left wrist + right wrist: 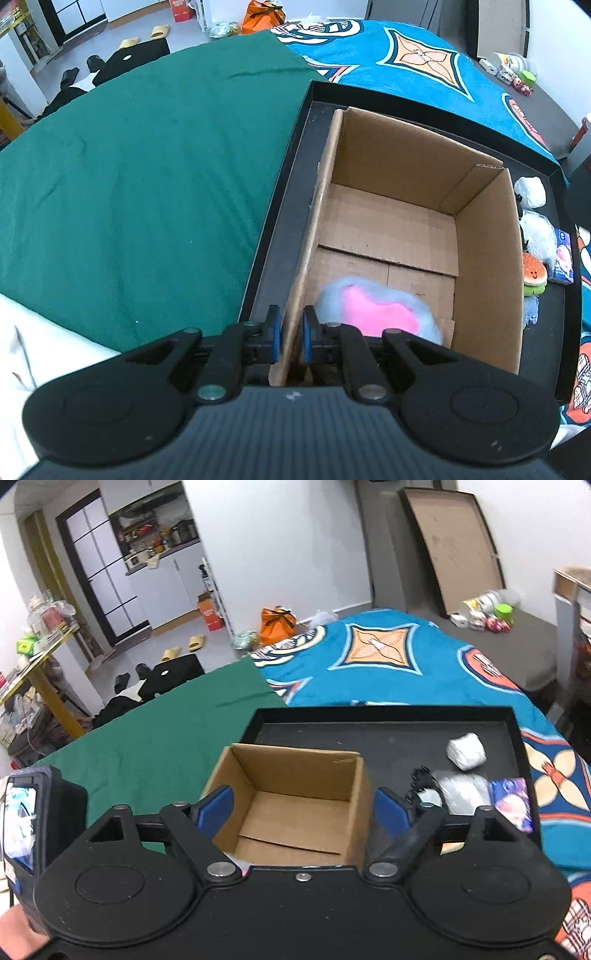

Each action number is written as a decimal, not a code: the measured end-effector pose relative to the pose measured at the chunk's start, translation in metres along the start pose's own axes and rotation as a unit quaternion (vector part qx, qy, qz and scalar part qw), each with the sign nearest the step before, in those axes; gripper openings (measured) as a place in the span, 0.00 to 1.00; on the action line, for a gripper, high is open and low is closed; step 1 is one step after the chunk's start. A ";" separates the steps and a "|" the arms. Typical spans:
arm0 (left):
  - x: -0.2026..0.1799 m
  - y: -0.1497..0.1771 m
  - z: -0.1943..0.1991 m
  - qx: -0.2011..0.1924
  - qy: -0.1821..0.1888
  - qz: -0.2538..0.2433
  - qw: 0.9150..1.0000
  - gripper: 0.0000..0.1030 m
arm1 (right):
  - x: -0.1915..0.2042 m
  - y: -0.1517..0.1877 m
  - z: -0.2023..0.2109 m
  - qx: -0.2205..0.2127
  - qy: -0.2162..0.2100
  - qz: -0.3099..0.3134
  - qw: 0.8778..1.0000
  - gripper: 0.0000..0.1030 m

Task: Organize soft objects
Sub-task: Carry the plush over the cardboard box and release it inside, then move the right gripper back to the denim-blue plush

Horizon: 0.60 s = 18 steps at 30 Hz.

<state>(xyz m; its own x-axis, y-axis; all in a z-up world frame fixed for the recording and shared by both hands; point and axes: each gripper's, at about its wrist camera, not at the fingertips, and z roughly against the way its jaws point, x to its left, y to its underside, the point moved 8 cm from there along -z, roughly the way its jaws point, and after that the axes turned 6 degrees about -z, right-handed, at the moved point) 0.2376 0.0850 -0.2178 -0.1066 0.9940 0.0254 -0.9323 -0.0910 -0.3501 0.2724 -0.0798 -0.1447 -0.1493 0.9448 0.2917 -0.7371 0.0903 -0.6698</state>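
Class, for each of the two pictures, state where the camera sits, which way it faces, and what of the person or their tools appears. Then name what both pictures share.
Left wrist: on the left tool, looking steeply down into the cardboard box; its pads clamp the box's wall; a pink-and-blue plush lies inside.
Right wrist: on the right tool, open, facing forward over the box; a bit of hand shows.
Shared: box, black tray, green cloth.

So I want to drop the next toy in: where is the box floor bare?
Bare: the cardboard box floor toward its far wall. Crowded: the near corner, under the pink and blue plush, and the tray strip right of the box.
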 end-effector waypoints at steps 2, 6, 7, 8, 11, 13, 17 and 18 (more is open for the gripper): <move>-0.001 0.000 0.001 -0.003 -0.003 -0.002 1.000 0.11 | -0.010 0.003 0.004 -0.001 0.005 -0.010 1.000 0.86; -0.004 0.000 0.003 -0.004 -0.011 -0.012 1.000 0.13 | -0.030 0.009 0.010 -0.004 0.017 -0.028 0.999 0.89; -0.004 0.000 0.003 -0.004 -0.011 -0.013 1.000 0.13 | -0.034 0.011 0.011 -0.003 0.020 -0.033 0.999 0.89; -0.004 0.001 0.003 -0.003 -0.011 -0.013 1.000 0.13 | -0.040 0.013 0.012 -0.002 0.023 -0.038 0.999 0.89; -0.003 0.001 0.005 -0.004 -0.013 -0.009 1.000 0.15 | -0.058 0.020 0.013 0.002 0.033 -0.050 0.998 0.90; -0.003 0.001 0.005 -0.003 -0.015 -0.007 1.000 0.24 | -0.067 0.024 0.014 0.005 0.040 -0.056 0.998 0.90; -0.007 0.000 0.010 -0.015 -0.022 -0.016 1.000 0.45 | -0.085 0.032 0.013 0.010 0.047 -0.071 0.996 0.90; -0.008 0.000 0.011 -0.017 -0.025 -0.021 0.999 0.50 | -0.089 0.034 0.013 0.010 0.048 -0.073 0.996 0.90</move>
<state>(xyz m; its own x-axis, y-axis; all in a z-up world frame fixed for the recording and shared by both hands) 0.2344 0.0762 -0.2074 -0.0862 0.9925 0.0863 -0.9237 -0.0472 -0.3802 0.2519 -0.1648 -0.1841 0.0240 0.9480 0.3174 -0.7593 0.2239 -0.6111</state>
